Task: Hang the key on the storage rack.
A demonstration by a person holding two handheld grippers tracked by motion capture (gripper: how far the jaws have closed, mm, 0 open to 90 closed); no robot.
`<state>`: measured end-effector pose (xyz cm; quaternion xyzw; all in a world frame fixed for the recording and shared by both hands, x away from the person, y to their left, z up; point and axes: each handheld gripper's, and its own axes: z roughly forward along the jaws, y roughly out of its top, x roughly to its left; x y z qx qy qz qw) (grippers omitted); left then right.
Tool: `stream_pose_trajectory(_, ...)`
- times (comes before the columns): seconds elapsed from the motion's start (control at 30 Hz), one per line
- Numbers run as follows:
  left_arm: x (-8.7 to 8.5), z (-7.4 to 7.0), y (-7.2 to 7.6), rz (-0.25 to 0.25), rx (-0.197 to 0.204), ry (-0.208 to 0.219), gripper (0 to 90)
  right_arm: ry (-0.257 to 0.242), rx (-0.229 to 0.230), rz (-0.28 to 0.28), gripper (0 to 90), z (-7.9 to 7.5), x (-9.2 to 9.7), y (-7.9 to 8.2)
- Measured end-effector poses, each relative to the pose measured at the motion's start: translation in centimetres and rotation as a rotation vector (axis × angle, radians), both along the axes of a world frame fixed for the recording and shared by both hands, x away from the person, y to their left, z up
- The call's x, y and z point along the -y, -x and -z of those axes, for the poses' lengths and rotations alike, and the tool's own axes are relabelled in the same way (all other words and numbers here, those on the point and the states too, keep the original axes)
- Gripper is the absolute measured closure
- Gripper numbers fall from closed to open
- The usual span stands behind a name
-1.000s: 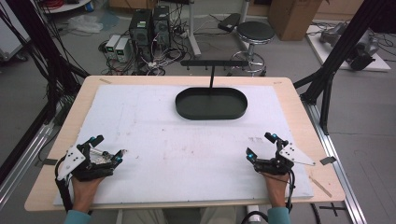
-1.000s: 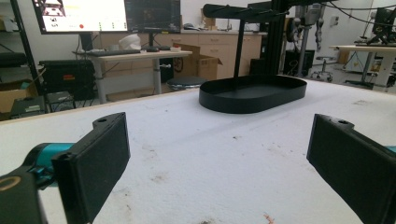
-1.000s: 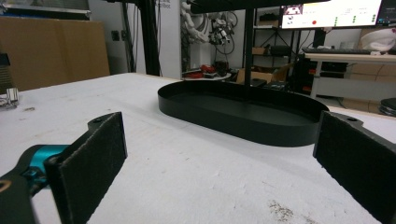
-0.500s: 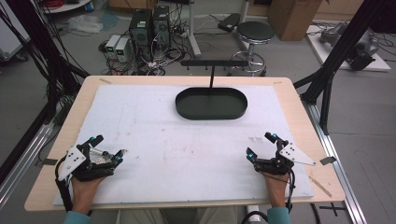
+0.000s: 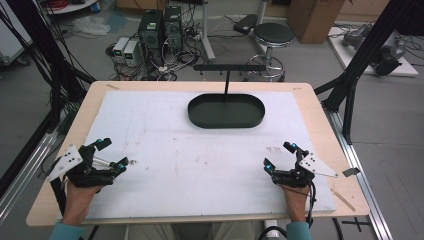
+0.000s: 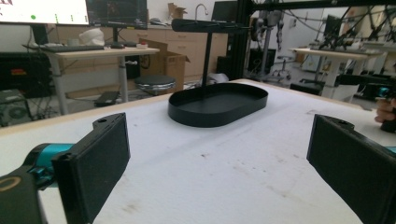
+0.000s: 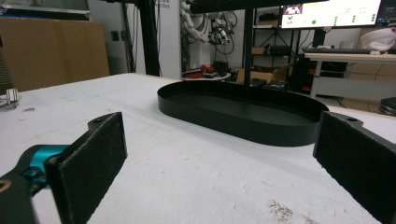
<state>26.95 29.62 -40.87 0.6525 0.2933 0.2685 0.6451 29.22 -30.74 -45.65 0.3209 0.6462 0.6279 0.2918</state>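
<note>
Black oval tray [image 5: 226, 111] with its hanger post sits at the bench's [image 5: 165, 145] far middle, well apart from both hands. Your left gripper [image 5: 111, 156] and right gripper [image 5: 278, 156] rest near the front edge, jaws wide, holding nothing. Start position; next, reach forward.

We are in a robotics or engineering lab. Black framing struts [image 5: 367, 52] flank a wooden table [image 5: 320, 105] covered by a white mat [image 5: 165, 125]. Desktop computer towers [image 5: 161, 25] sit on the grey floor amid tangled cables [image 5: 165, 62], beside a round stool [image 5: 273, 36] and a cardboard box [image 5: 310, 12]. We also see monitors [image 6: 74, 10] on a workbench [image 6: 88, 51], and further desks behind.
</note>
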Motion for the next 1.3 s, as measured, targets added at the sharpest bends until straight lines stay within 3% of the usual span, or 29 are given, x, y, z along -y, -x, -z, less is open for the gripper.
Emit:
stream_pose_trajectory(0.1,-0.5,-0.7,-0.2,0.007,0.002,-0.024,6.4,-0.001,-0.002,-0.001,2.1,0.0,0.0,0.0)
stream_pose_trajectory(0.13,-1.0,-1.4,-0.5,0.012,-0.015,-0.069,6.4,-0.001,-0.002,-0.001,2.1,0.0,0.0,0.0)
stream_pose_trajectory(0.17,-1.0,-1.4,-0.5,0.012,-0.015,-0.069,6.3,0.0,0.0,-0.001,2.0,0.0,0.0,0.0)
stream_pose_trajectory(0.2,-1.5,-1.9,-0.7,0.015,-0.019,-0.106,6.3,0.0,0.0,-0.001,2.1,0.0,0.0,0.0)
stream_pose_trajectory(0.33,-2.3,-2.5,-1.3,0.026,-0.045,-0.147,6.3,-0.003,0.0,0.0,2.1,0.0,-0.1,0.0)
stream_pose_trajectory(0.43,-3.3,-3.4,-2.1,0.024,-0.078,-0.229,6.4,-0.002,0.0,0.0,2.0,0.0,-0.1,0.0)
stream_pose_trajectory(0.5,-3.5,-3.6,-2.2,0.031,-0.083,-0.249,6.4,0.0,0.0,-0.001,2.1,0.0,0.0,0.0)
stream_pose_trajectory(0.6,-4.1,-4.3,-3.0,0.059,-0.104,-0.326,6.4,-0.001,0.0,-0.001,2.1,0.0,0.0,0.0)
stream_pose_trajectory(0.67,-4.1,-4.5,-3.1,0.066,-0.106,-0.342,6.4,-0.003,-0.002,-0.001,2.0,0.0,0.0,0.0)
stream_pose_trajectory(0.73,-4.4,-4.9,-3.6,0.096,-0.123,-0.404,6.4,-0.003,-0.005,-0.001,2.1,0.0,0.0,0.0)
stream_pose_trajectory(0.8,-4.4,-5.0,-3.8,0.107,-0.126,-0.424,6.4,-0.002,-0.001,-0.001,2.1,0.0,0.0,0.0)
stream_pose_trajectory(0.93,-4.8,-5.1,-4.6,0.159,-0.153,-0.505,8.1,-0.001,0.0,-0.001,2.0,0.0,0.0,0.0)
stream_pose_trajectory(0.97,-4.8,-5.1,-4.6,0.159,-0.153,-0.505,8.3,-0.003,-0.005,-0.002,2.1,0.0,0.0,0.0)
stream_pose_trajectory(1.0,-5.0,-5.1,-4.9,0.172,-0.17,-0.539,8.3,-0.001,0.0,-0.001,2.0,0.0,0.0,0.0)
stream_pose_trajectory(1.03,-5.0,-5.1,-4.9,0.172,-0.17,-0.539,8.3,-0.001,-0.002,-0.003,2.1,0.0,0.0,0.0)
stream_pose_trajectory(1.07,-5.1,-5.0,-5.2,0.182,-0.187,-0.577,8.3,-0.001,0.0,-0.001,2.1,0.0,0.0,0.0)
stream_pose_trajectory(1.17,-5.2,-4.9,-5.6,0.189,-0.207,-0.609,8.3,-0.002,-0.002,-0.002,2.1,0.0,0.0,0.0)
stream_pose_trajectory(1.2,-5.4,-4.8,-5.9,0.201,-0.221,-0.646,8.6,-0.001,-0.001,-0.002,2.1,0.0,0.0,0.0)
stream_pose_trajectory(1.3,-5.6,-4.8,-6.3,0.213,-0.239,-0.675,9.1,0.0,0.0,-0.002,2.0,0.0,0.0,0.0)
